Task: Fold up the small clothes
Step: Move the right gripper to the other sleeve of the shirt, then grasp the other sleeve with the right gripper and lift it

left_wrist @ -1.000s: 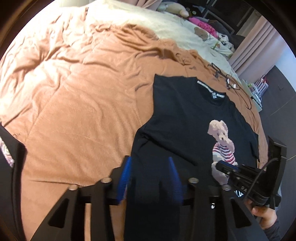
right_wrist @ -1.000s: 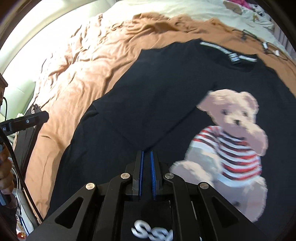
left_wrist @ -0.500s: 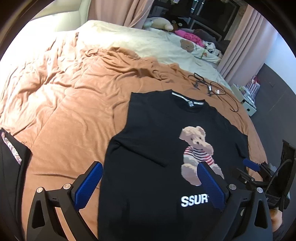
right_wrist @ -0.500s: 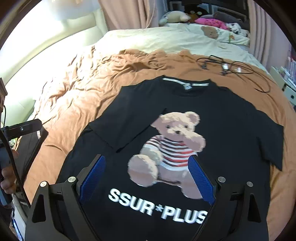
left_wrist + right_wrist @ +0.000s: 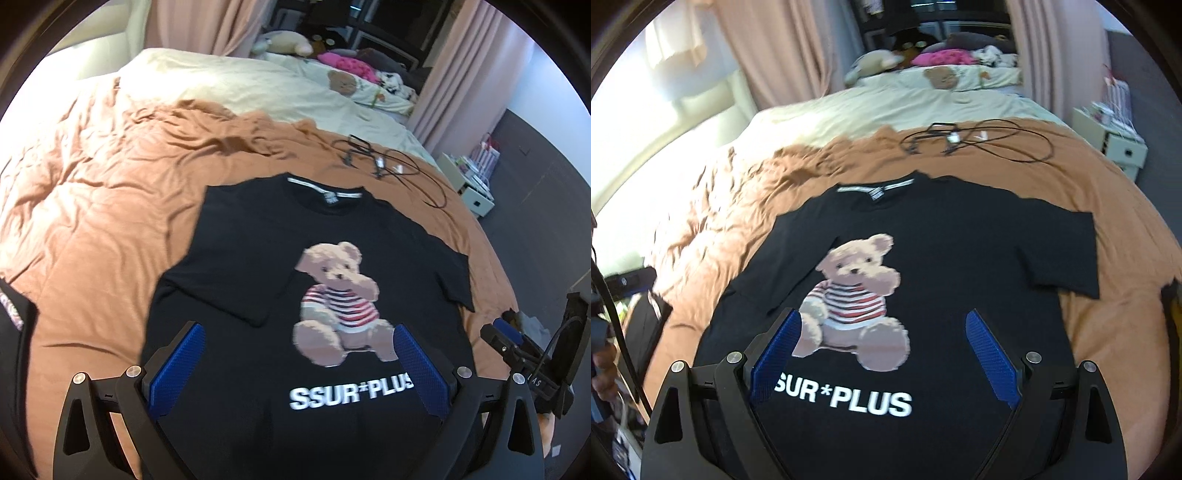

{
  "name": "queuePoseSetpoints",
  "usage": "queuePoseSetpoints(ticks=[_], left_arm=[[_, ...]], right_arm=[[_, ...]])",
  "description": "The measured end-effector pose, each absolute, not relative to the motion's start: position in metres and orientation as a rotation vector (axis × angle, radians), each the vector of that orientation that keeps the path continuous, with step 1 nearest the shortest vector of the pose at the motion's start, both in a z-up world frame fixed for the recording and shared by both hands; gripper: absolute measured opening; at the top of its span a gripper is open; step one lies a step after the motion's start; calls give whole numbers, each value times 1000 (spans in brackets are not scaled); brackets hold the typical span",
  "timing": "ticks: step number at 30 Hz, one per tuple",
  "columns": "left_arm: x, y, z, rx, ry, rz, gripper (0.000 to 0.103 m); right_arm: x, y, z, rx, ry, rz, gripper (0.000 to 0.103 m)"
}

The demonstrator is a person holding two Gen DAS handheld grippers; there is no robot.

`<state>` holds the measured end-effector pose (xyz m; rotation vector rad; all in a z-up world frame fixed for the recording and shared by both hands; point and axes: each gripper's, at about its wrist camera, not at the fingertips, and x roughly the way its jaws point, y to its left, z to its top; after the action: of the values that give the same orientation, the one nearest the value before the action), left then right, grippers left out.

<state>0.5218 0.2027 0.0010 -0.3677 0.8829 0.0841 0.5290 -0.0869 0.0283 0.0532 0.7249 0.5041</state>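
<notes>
A black T-shirt with a teddy bear print and white lettering lies front up on the orange blanket. Its left sleeve is folded inward over the chest; the right sleeve lies spread out. My left gripper hovers open above the hem, with nothing between its blue pads. My right gripper is also open and empty, held above the lower part of the shirt. In the left wrist view the right gripper shows at the right edge.
Black cables lie on the blanket just beyond the collar. A cream duvet with plush toys covers the far bed. White drawers stand by the right wall. A dark object sits at the bed's left edge.
Both grippers opened from shut, letting go of the shirt, and pulled up and back. The shirt now lies flat and fully in view.
</notes>
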Motion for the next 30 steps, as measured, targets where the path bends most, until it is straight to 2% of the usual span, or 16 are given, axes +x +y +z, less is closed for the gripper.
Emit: queuePoseSetpoints(ticks=[14,19,29,30], left_arm=[[584,96,-13,-271,945,-87,102],[613,64,-27,-230,965,-127,97],[674,30,-65,-246,1010,-143,72],[680,27,-69,-255,1010,-143,69]], right_arm=[[559,-206,-5,316,681,409,90],[580,-230,-29,387,678,386,90],[640,-255,-60,518,698,369,88],[647,-258,-64,532,707,368,84]])
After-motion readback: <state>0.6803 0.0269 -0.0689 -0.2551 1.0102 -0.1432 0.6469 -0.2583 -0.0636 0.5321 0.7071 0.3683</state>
